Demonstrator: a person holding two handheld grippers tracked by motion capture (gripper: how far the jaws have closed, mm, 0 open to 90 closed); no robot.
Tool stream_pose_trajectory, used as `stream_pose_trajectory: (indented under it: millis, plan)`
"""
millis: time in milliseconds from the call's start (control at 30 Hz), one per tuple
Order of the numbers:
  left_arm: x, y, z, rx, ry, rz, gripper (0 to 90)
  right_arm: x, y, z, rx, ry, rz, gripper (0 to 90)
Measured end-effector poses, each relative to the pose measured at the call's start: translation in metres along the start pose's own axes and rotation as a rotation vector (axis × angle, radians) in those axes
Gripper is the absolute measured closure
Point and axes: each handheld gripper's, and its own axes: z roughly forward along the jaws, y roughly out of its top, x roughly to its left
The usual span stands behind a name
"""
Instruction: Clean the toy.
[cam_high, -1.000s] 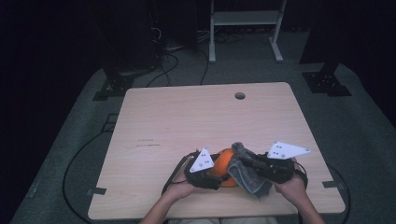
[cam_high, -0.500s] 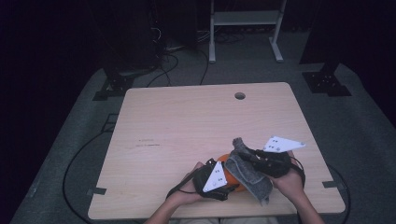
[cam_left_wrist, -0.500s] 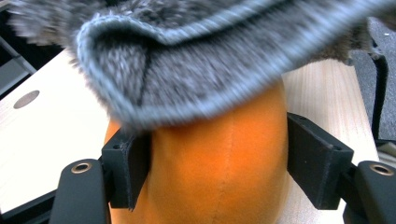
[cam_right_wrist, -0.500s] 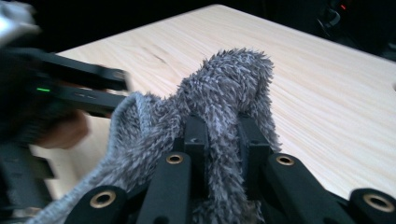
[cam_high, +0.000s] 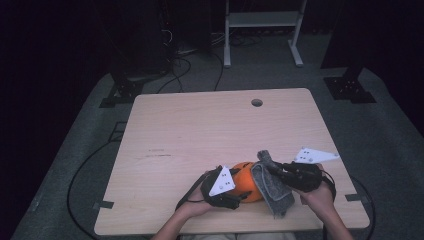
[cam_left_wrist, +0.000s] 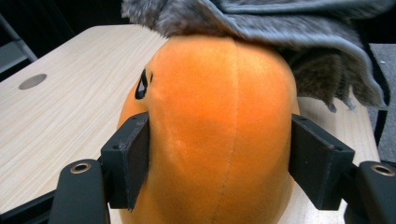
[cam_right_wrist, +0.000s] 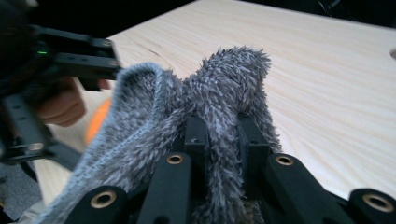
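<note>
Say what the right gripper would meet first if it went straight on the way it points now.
The right gripper, shut on the grey fuzzy cloth, points over bare table. Beyond the cloth it carries, the way looks free; it would likely meet the tabletop, though depth is unclear.

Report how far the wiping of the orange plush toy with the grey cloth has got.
Done: the left tool clamps the orange plush toy at the table's near edge, and the right tool is shut on the grey cloth. In hand: the cloth lies draped over the toy's top and right side, in contact with it. Left: how much has been wiped cannot be told; the toy's left half shows uncovered.
</note>
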Motion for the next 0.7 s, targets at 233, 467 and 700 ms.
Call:
stream_pose_trajectory:
  millis: [233, 467, 700]
  plan:
    - [-0.002, 0.009, -0.004, -0.026, 0.077, -0.001, 31.3, 0.043, 0.022, 0.006, -0.048, 0.084, -0.122, 76.7]
    - [0.0, 0.004, -0.002, -0.009, 0.046, -0.019, 29.9, 0.011, 0.006, 0.013, -0.039, 0.045, -0.014, 76.3]
    - [0.016, -0.003, -0.004, 0.011, -0.011, -0.076, 11.7, -0.006, -0.003, 0.009, -0.02, 0.007, 0.021, 76.1]
